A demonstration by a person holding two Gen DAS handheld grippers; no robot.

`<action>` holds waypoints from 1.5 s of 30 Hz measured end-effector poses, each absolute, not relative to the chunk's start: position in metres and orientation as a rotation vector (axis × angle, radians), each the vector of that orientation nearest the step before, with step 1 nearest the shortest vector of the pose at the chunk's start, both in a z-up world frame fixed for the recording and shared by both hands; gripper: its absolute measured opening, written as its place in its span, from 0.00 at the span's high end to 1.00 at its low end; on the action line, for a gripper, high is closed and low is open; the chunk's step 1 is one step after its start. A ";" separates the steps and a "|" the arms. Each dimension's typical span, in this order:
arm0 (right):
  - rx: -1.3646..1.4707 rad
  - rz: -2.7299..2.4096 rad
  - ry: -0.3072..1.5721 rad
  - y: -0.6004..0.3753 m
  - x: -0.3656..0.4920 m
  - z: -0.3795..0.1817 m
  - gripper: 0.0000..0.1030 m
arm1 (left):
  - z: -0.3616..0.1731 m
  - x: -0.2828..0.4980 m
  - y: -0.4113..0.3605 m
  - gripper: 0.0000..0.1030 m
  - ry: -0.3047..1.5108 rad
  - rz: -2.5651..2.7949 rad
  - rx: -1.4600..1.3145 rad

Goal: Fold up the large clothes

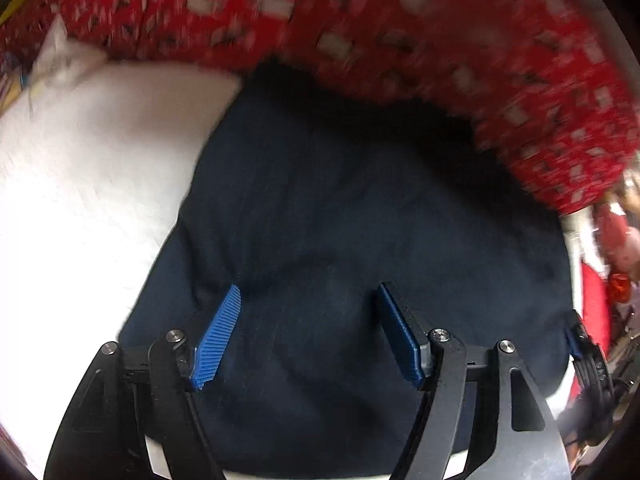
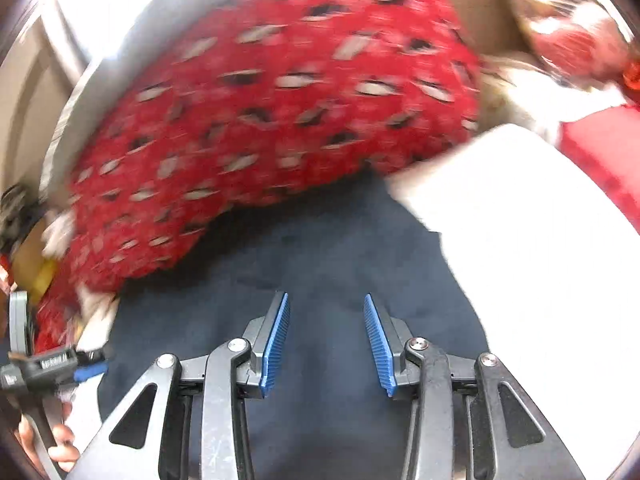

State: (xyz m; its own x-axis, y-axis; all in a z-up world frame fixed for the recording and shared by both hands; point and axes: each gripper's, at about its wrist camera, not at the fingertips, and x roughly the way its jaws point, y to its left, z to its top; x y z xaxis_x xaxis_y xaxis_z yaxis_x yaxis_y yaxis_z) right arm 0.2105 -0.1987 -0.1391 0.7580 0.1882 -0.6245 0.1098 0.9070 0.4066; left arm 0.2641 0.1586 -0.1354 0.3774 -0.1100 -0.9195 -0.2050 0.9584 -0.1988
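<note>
A dark navy garment (image 1: 340, 216) lies spread on a white surface (image 1: 88, 168); it also shows in the right wrist view (image 2: 320, 264). My left gripper (image 1: 308, 292) is open and empty, just above the navy cloth, blue pads wide apart. My right gripper (image 2: 325, 300) is open and empty, also above the navy cloth. The right gripper shows at the right edge of the left wrist view (image 1: 580, 344). The left gripper shows at the lower left of the right wrist view (image 2: 56, 364). Both views are motion-blurred.
A red patterned blanket (image 1: 360, 32) is bunched along the far edge of the garment and shows in the right wrist view (image 2: 272, 112). A red cushion (image 2: 608, 152) and cluttered items (image 2: 560, 12) lie at the right. White surface (image 2: 532, 220) flanks the garment.
</note>
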 end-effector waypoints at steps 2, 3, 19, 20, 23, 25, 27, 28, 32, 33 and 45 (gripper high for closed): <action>0.458 0.060 0.761 -0.208 0.216 -0.157 0.63 | -0.142 0.264 0.152 0.27 1.168 0.075 -0.244; 0.441 0.080 0.750 -0.208 0.215 -0.159 0.63 | -0.140 0.263 0.148 0.26 1.155 0.085 -0.212; 0.312 -0.022 0.786 -0.209 0.240 -0.157 0.54 | -0.143 0.264 0.145 0.18 1.158 0.110 -0.165; 0.324 -0.020 0.782 -0.210 0.240 -0.153 0.52 | -0.143 0.265 0.146 0.18 1.160 0.109 -0.166; 0.382 0.018 0.742 -0.216 0.246 -0.138 0.52 | -0.133 0.266 0.148 0.18 1.161 0.089 -0.196; 0.421 0.031 0.737 -0.223 0.256 -0.131 0.52 | -0.120 0.271 0.152 0.18 1.135 0.046 -0.243; 0.465 0.010 0.751 -0.233 0.272 -0.129 0.47 | -0.107 0.283 0.158 0.18 1.097 0.047 -0.264; 0.485 -0.002 0.760 -0.237 0.277 -0.130 0.44 | -0.104 0.291 0.160 0.18 1.092 0.051 -0.266; 0.636 -0.015 0.843 -0.254 0.308 -0.153 0.47 | -0.114 0.319 0.168 0.18 1.129 0.057 -0.302; 0.653 0.014 0.829 -0.255 0.313 -0.155 0.71 | -0.120 0.324 0.171 0.18 1.140 0.065 -0.302; 0.474 -0.001 0.692 -0.247 0.285 -0.128 0.83 | -0.124 0.331 0.200 0.13 1.154 0.044 -0.402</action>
State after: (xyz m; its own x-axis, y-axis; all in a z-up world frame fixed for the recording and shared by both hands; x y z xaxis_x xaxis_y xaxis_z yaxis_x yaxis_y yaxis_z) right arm 0.2848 -0.2468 -0.1275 0.7741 0.1542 -0.6140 0.1551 0.8941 0.4201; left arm 0.3308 0.1999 -0.1236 0.4119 -0.1710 -0.8950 -0.2381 0.9279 -0.2869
